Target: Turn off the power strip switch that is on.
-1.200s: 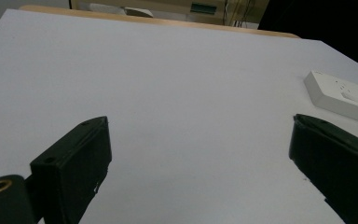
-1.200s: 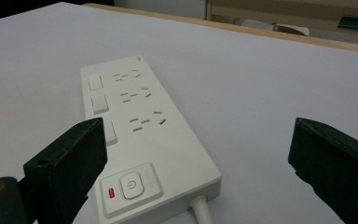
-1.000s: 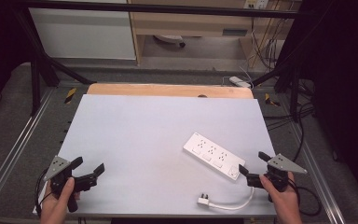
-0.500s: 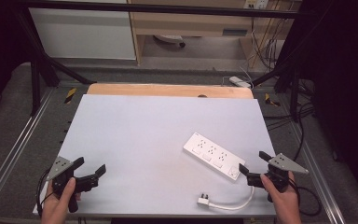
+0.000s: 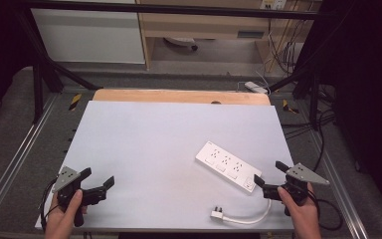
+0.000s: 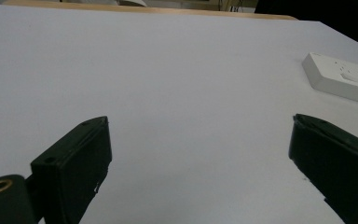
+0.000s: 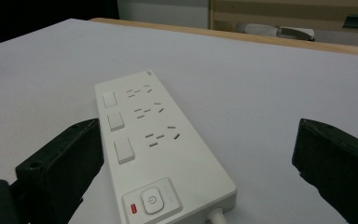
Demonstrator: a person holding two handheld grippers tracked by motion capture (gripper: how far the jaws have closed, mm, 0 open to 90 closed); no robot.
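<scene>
**Right tongs lined up on the power strip, grasp not yet made**

The power strip (image 5: 228, 166) lies flat on the bench (image 5: 154, 139), at about 4 o'clock from the middle, slanting from upper left to lower right. Its cord (image 5: 251, 217) loops off the near end to a plug (image 5: 218, 214) lying at 6 o'clock of the strip, near the front edge.

The right tongs (image 5: 266, 175) stand wide, just off the strip's switch end at 4 o'clock of it; in the right gripper view the strip (image 7: 156, 140) runs up between the jaws, untouched, though whether the tips clear its sides is hard to judge from that angle. The left tongs (image 5: 98, 182) are also wide and hold nothing, well apart at 8 o'clock of the bench.

This looks like the approach step. The next move likely calls for easing the right tongs forward over the strip's near end, then closing across its width, keeping clear of the cord.
</scene>
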